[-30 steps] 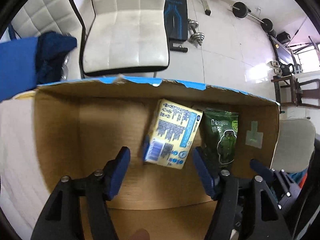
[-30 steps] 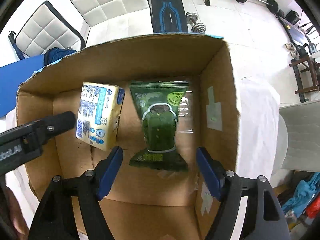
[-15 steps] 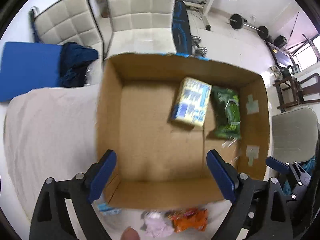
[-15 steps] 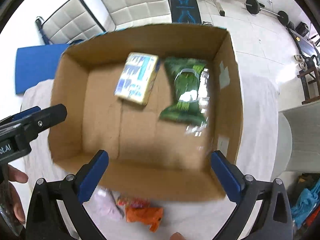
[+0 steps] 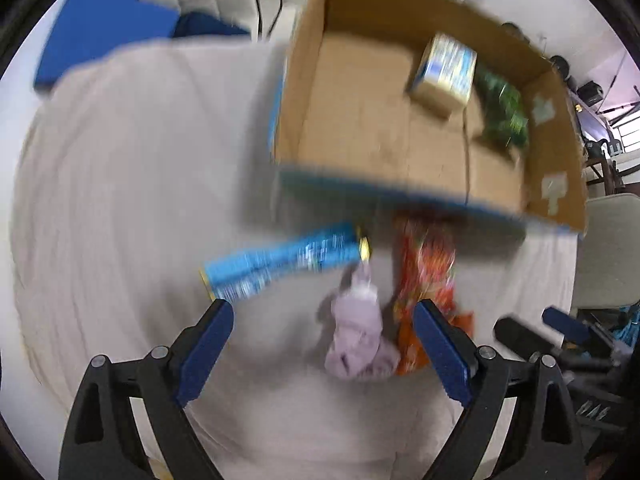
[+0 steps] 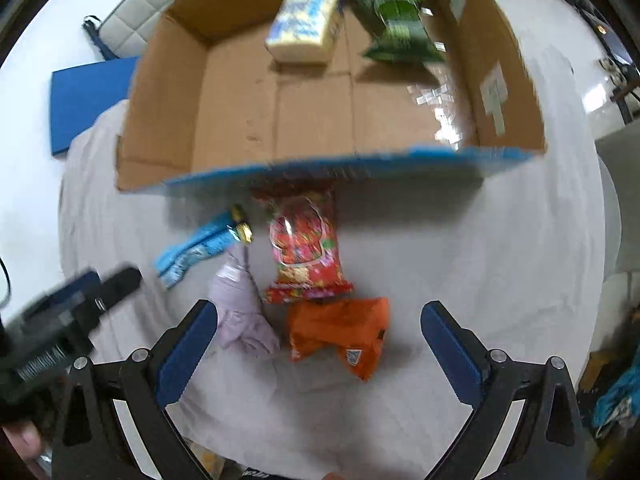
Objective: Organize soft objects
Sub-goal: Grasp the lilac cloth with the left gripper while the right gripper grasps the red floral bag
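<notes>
An open cardboard box [image 5: 304,92] [image 6: 168,104] stands on a white-clothed table and holds a yellow tissue pack [image 5: 444,72] [image 6: 306,26] and a green snack bag [image 5: 504,116] [image 6: 400,34]. In front of the box lie a blue packet [image 5: 280,264] [image 6: 196,248], a lilac soft item [image 5: 358,336] [image 6: 240,312], a red snack bag [image 5: 428,264] [image 6: 306,248] and an orange packet [image 6: 344,332]. My left gripper [image 5: 324,344] is open and empty, above the lilac item. My right gripper [image 6: 320,344] is open and empty, above the orange packet.
The white tablecloth [image 5: 120,184] [image 6: 500,248] covers the table around the box. A blue mat [image 5: 100,28] [image 6: 84,100] and white chairs [image 6: 132,20] lie beyond the table. The left gripper's body [image 6: 60,320] shows at the right wrist view's left edge.
Both grippers have pulled back out of the box and down toward the table's front. The loose packets in front of the box have come into view. Both stay open and empty.
</notes>
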A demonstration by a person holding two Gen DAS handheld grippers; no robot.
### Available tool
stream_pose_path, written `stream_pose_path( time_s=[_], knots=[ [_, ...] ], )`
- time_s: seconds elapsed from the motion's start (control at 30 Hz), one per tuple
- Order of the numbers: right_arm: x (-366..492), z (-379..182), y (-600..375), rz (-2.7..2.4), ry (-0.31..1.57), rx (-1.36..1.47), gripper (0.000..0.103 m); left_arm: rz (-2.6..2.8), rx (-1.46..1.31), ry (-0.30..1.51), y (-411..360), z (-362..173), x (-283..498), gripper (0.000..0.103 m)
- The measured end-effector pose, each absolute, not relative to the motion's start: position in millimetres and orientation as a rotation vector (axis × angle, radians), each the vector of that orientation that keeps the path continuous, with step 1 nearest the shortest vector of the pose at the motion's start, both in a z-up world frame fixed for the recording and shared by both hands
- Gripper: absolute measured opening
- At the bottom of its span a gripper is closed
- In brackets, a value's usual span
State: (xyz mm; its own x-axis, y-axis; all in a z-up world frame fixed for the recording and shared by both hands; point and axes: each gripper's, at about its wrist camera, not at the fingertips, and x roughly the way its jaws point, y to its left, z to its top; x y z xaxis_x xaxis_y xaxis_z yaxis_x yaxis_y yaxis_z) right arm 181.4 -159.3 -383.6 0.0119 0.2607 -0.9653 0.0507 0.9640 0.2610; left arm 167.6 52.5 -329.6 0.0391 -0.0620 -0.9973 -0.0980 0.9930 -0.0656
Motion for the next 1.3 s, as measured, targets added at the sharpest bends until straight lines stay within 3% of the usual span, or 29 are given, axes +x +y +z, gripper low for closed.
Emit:
stream_pose_path(
  time_s=[0.2, 0.37, 0.4, 0.43, 0.5, 0.53, 0.77, 0.8, 0.83, 0.87, 0.9, 0.93, 1.3],
  knots=[
    [178.1, -420.8, -163.6, 0.12, 1.6, 0.251, 0.103, -0.009, -0.145, 1.642, 35.0, -393.7, 149.3, 0.092],
    [175.3, -433.0, -168.1, 0.102, 1.619, 0.305, 0.103, -0.038, -0.14, 1.728, 19.5, -437.5, 146.4, 0.083],
    [175.4, -434.5, -166.0, 0.102, 1.618, 0.312, 0.103, -0.054, -0.13, 1.743, 15.0, -447.2, 145.1, 0.079],
    [176.8, -434.6, -163.4, 0.106, 1.613, 0.317, 0.103, -0.058, -0.112, 1.755, 12.5, -453.1, 143.6, 0.065],
    [180.2, -435.7, -154.2, 0.11, 1.603, 0.317, 0.103, -0.072, -0.088, 1.742, 8.7, -454.6, 139.5, 0.056],
    [181.7, -437.5, -149.4, 0.113, 1.596, 0.324, 0.103, -0.085, -0.087, 1.741, 7.5, -452.3, 138.2, 0.047],
    [197.0, -458.3, -120.7, 0.078, 1.597, 0.325, 0.102, -0.026, -0.145, 1.714, 25.7, -436.6, 127.9, 0.032],
    [197.9, -463.7, -115.9, 0.066, 1.605, 0.305, 0.101, -0.016, -0.122, 1.702, 25.7, -433.6, 125.5, 0.031],
    [198.4, -468.5, -111.9, 0.062, 1.612, 0.292, 0.092, -0.01, -0.112, 1.698, 25.4, -432.3, 124.8, 0.031],
    [198.4, -473.4, -108.8, 0.051, 1.62, 0.274, 0.071, -0.004, -0.102, 1.694, 25.2, -431.5, 123.1, 0.031],
    [197.1, -476.9, -105.7, 0.011, 1.626, 0.214, 0.061, 0.003, -0.093, 1.69, 24.6, -430.3, 122.2, 0.031],
    [195.2, -476.8, -104.3, 0.016, 1.616, 0.205, 0.057, 0.009, -0.092, 1.688, 24.3, -430.0, 120.9, 0.031],
    [120.0, -476.4, -135.1, 0.026, 1.742, 0.09, 0.054, -0.002, -0.021, 1.64, -1.1, -416.3, 96.7, 0.03]
  ],
)
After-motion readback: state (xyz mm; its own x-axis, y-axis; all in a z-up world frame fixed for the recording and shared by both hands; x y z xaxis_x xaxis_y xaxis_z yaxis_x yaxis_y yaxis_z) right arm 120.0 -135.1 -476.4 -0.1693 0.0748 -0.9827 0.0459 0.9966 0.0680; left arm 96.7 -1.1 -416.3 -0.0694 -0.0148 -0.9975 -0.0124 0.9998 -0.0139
